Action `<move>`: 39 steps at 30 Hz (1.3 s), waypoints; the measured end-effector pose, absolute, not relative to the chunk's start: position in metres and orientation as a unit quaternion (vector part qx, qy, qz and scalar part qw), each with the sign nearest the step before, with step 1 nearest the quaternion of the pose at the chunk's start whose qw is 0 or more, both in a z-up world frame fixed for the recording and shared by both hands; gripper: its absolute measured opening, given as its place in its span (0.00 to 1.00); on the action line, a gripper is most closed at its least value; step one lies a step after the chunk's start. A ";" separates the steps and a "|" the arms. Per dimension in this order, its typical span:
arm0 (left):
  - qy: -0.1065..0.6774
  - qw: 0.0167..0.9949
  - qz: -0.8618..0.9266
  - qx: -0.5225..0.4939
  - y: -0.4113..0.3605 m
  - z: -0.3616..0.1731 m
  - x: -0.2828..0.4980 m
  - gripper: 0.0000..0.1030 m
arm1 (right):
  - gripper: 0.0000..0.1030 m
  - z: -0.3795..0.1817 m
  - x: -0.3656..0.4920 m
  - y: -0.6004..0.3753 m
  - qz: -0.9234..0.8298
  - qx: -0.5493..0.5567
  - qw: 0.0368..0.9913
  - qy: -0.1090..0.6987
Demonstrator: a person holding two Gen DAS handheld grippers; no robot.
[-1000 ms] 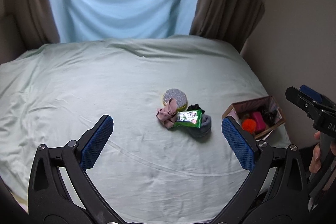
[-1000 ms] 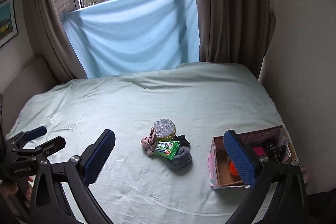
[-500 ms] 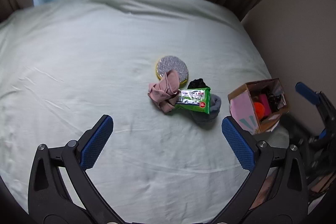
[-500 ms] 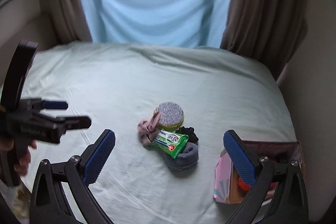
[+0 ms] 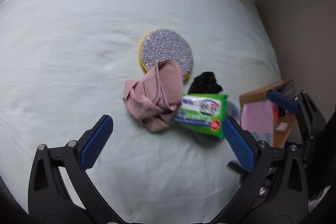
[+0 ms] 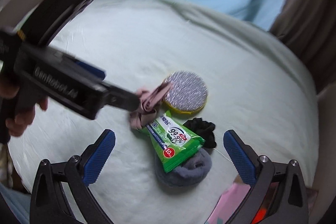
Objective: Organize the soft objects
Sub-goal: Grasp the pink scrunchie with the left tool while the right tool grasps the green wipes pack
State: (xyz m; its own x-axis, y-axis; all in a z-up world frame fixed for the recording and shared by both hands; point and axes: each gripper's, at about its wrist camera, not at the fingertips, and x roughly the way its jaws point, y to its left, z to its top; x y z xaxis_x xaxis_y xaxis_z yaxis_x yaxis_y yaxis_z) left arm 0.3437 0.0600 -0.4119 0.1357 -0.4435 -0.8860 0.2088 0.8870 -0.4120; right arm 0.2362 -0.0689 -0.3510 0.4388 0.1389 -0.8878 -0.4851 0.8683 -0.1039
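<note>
A small pile lies on the pale green bed sheet (image 5: 63, 35): a pink cloth (image 5: 154, 96), a round silver and yellow scrub pad (image 5: 167, 51), a green wipes packet (image 5: 199, 114), a black scrunchie (image 5: 204, 83) and a grey sock (image 6: 184, 171) under the packet. My left gripper (image 5: 166, 142) is open, just short of the pink cloth. My right gripper (image 6: 169, 157) is open, hovering over the packet and sock. In the right wrist view the left gripper's body (image 6: 63, 85) reaches in beside the pink cloth (image 6: 147, 104).
A cardboard box (image 5: 266, 114) with pink and orange items stands at the bed's right edge by the wall. The right gripper's blue-tipped finger (image 5: 281, 101) shows in front of it. Curtains and a blue sheet hang behind the bed.
Both grippers have moved down and forward toward the pile, which now looks much larger. Both stay open. The pile has not moved.
</note>
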 end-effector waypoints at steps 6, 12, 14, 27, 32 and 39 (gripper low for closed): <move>0.645 0.728 -0.206 -0.109 0.047 -0.458 0.367 1.00 | 0.94 -0.397 0.257 -0.064 0.223 -0.210 0.794 0.525; 0.656 0.723 -0.193 -0.100 0.042 -0.483 0.374 0.89 | 0.88 -0.426 0.269 -0.052 0.253 -0.236 0.772 0.533; 0.662 0.718 -0.190 -0.101 0.043 -0.490 0.374 0.81 | 0.80 -0.436 0.271 -0.047 0.267 -0.244 0.759 0.540; 0.657 0.730 -0.180 -0.060 0.044 -0.495 0.370 0.24 | 0.47 -0.458 0.277 -0.045 0.295 -0.265 0.732 0.554; 0.653 0.734 -0.175 -0.066 0.048 -0.487 0.370 0.19 | 0.38 -0.454 0.272 -0.045 0.288 -0.264 0.738 0.551; 0.632 0.753 -0.172 -0.065 0.055 -0.453 0.363 0.19 | 0.34 -0.425 0.266 -0.046 0.276 -0.247 0.753 0.544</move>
